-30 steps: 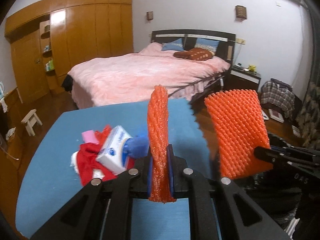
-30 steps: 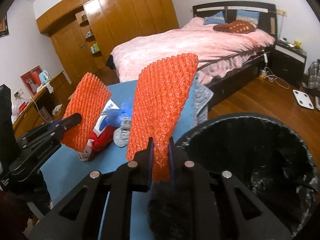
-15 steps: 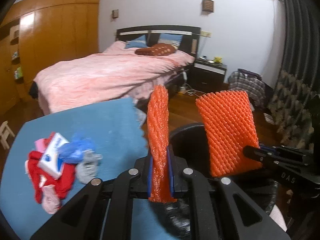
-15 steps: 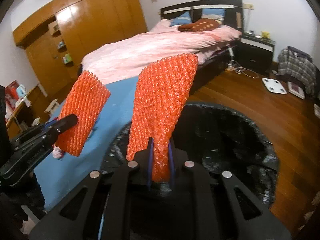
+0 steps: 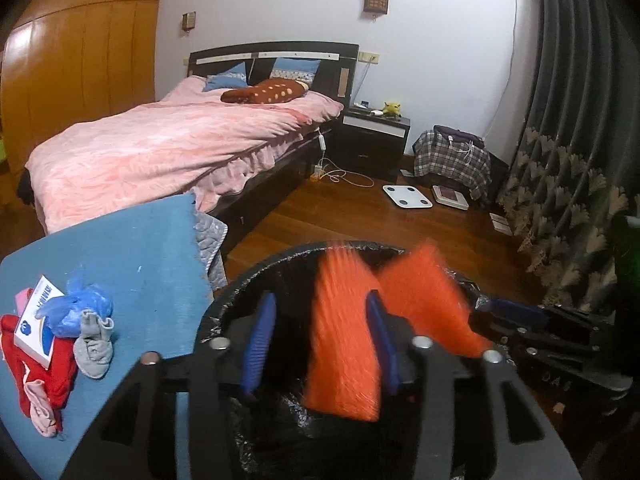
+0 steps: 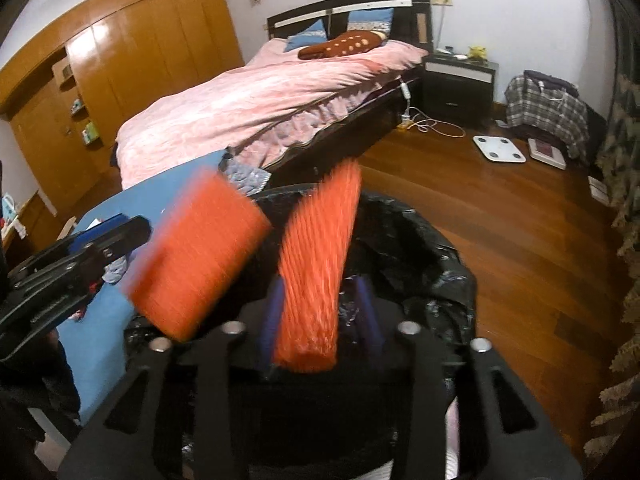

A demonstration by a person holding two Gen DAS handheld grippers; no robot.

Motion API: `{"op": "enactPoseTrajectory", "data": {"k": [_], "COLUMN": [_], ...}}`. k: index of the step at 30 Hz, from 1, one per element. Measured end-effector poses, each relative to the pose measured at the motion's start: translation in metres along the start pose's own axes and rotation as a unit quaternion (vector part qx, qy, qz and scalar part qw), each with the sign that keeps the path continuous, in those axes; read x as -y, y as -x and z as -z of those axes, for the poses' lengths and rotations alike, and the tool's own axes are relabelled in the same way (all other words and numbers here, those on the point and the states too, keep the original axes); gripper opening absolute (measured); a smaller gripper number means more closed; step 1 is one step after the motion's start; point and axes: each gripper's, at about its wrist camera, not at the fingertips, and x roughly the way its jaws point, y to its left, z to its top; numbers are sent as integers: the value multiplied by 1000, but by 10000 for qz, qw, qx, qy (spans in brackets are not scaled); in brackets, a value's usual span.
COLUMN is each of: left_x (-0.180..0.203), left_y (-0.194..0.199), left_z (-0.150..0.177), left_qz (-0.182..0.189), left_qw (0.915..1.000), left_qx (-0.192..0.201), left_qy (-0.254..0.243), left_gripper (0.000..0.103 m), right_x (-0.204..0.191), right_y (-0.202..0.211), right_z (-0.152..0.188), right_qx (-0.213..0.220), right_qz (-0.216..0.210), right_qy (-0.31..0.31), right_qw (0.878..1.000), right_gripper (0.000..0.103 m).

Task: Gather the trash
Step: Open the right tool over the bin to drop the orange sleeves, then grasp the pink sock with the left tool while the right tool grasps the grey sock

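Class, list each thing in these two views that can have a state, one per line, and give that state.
Left gripper: fingers apart, open.
Right gripper: fingers apart, open.
Left orange foam net: blurred, loose between the open fingers, over the bin.
Right orange foam net: blurred, loose, over the bin.
Trash bin: lidless, lined with a black bag.
Pile of leftover items: lying on the blue table.

Lighting: indoor, moderately bright, even; glare patches on wardrobe doors [image 6: 108,60] and wooden floor [image 6: 520,216]. Blur: both orange foam nets [image 5: 344,340] [image 6: 200,256] motion-smeared; room behind sharp. Distortion: strong fisheye bending, dark vignette at corners. Bin interior [image 6: 420,264] in deep shadow.
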Motion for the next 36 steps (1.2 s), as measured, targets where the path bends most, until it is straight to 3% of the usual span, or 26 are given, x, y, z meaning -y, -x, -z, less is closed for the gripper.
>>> {"op": "enactPoseTrajectory", "data": {"k": [6,8,12,17,27,31,36], "left_x": [-17,-25,-51,-89,-173,-198,-220], "left_y": [16,24,41,62,96,99,95], "left_z": [4,7,15,27,63,77,98], "left_qz": [-419,-575,-945,-1383,-2341,-2576,-2665], "left_qw": [9990,9982,9950,9888,9665,9585,9547], "left_qx": [146,192,284,313,249,166,-49], "left_qy": [-31,2,157,467,1023,1210,1320], "left_gripper": [81,86,94,95,95,94,87], "right_x": [-3,-10,-32,-70,-155,-190,-221], "right_y": [4,6,6,-2,-24,-37,-52], "right_z": [1,-1,-6,-12,-17,-16,-11], "right_qx": [225,313,435,472,439,394,335], "right_qz": [110,117,-32,-300,-896,-1093,-1271], "right_qy": [-51,-5,165,389,884,1137,1366], "right_qw": [9997,9994,9989,9977,9911,9867,9819], "right_gripper": [87,92,96,97,97,97,97]}}
